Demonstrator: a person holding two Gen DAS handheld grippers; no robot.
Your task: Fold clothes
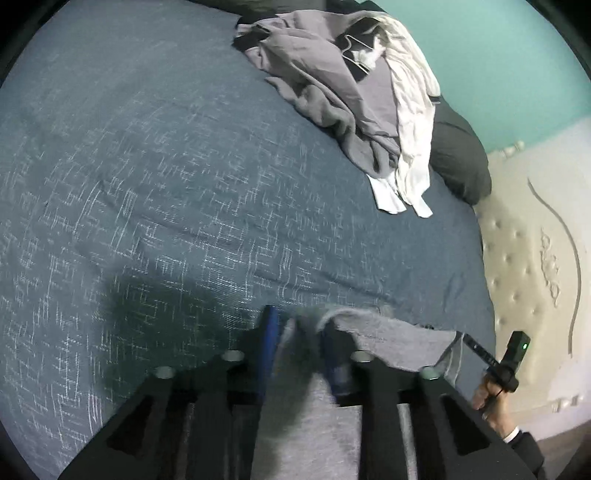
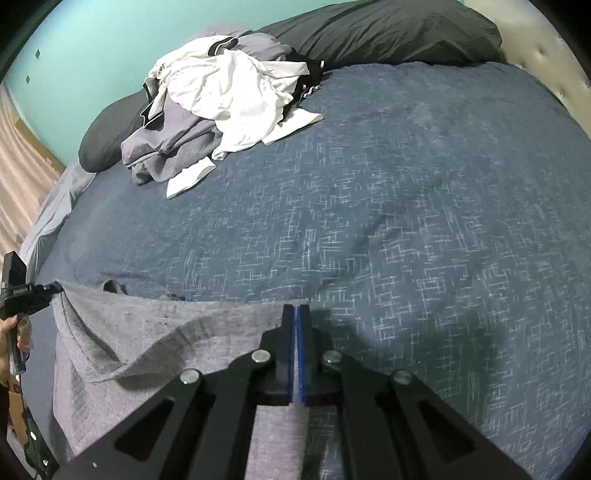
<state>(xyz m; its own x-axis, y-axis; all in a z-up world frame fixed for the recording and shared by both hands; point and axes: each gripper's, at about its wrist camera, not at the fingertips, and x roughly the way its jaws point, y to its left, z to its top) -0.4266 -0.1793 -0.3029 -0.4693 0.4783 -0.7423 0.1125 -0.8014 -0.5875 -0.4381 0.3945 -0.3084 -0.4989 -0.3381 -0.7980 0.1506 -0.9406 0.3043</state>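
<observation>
A grey garment [image 2: 147,332] lies stretched along the near edge of the bed, held up at two points on its top edge. My right gripper [image 2: 296,308] is shut, its blue pads together on that edge. In the left wrist view it shows as a thin dark tip [image 1: 463,336] at the cloth's corner. My left gripper [image 1: 301,321] is blurred, its blue pads a little apart with bunched grey cloth [image 1: 399,343] pinched between them. In the right wrist view the left gripper [image 2: 51,288] grips the other corner, and the cloth hangs from it.
A blue patterned bedspread [image 2: 406,203] covers the bed. A heap of grey, white and black clothes [image 2: 221,99] lies at the far side against dark pillows [image 2: 388,33]. A cream tufted headboard [image 1: 524,258] and a teal wall stand behind. A person's hand [image 1: 487,398] holds the right gripper.
</observation>
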